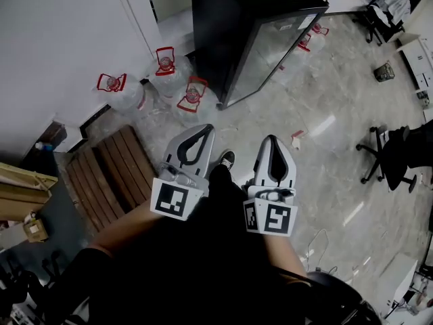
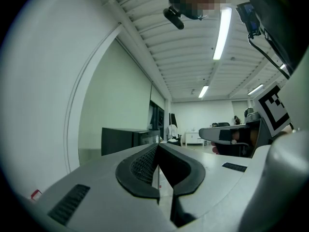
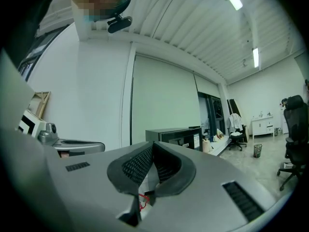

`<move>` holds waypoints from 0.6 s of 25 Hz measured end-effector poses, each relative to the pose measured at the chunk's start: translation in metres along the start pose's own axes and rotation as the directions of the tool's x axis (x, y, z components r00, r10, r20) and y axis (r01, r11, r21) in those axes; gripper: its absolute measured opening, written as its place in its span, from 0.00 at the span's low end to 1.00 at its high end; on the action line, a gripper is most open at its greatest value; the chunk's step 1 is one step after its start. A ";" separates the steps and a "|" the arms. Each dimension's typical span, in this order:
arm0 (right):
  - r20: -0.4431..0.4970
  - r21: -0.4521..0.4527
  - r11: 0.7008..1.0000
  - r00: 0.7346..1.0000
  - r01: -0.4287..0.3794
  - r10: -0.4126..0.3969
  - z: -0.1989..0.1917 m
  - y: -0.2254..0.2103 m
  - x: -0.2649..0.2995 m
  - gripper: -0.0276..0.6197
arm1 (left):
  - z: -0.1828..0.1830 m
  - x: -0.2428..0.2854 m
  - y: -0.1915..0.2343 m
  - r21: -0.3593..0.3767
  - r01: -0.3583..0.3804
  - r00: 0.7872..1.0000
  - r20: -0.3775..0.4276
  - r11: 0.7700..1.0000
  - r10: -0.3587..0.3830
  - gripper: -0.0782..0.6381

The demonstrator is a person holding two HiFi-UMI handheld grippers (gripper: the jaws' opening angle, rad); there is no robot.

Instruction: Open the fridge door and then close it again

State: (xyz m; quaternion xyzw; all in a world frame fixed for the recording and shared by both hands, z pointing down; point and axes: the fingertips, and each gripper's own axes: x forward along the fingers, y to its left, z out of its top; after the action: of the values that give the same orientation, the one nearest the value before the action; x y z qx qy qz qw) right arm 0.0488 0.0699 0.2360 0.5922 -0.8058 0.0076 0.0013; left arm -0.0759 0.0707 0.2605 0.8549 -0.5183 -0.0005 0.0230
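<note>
The black fridge (image 1: 257, 32) stands ahead of you beside the white wall (image 1: 61, 39), and its glossy front door looks shut. Your left gripper (image 1: 202, 130) and right gripper (image 1: 271, 141) are well apart from it, each with jaws pressed tip to tip on nothing. Only the gripper views show the ceiling lights (image 2: 222, 28). Only the head view shows the water jugs (image 1: 166, 66), wooden pallet (image 1: 111, 175), office chair (image 1: 396, 158) and marbled floor (image 1: 325, 100).

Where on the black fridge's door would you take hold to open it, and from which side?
The fridge door is shut, upright, facing the open floor: come from that front and grip one vertical edge. No handle shows, so which edge I cannot tell.
</note>
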 end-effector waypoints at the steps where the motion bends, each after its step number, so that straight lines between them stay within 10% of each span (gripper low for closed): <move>1: -0.003 0.005 1.000 1.000 -0.015 0.015 -0.002 -0.006 0.015 0.07 | -0.002 0.014 0.005 0.002 -0.010 1.000 -0.008 1.000 0.010 0.12; 15: -0.061 -0.060 0.979 0.980 -0.195 0.192 -0.048 -0.068 0.183 0.07 | -0.042 0.185 0.041 -0.039 -0.043 0.995 -0.090 0.998 0.040 0.12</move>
State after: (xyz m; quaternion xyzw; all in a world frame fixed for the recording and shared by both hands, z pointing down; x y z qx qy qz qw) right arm 0.0588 -0.1247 0.2869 0.5102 -0.8591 -0.0024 0.0418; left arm -0.0258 -0.1105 0.3086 0.8424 -0.5343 0.0275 0.0639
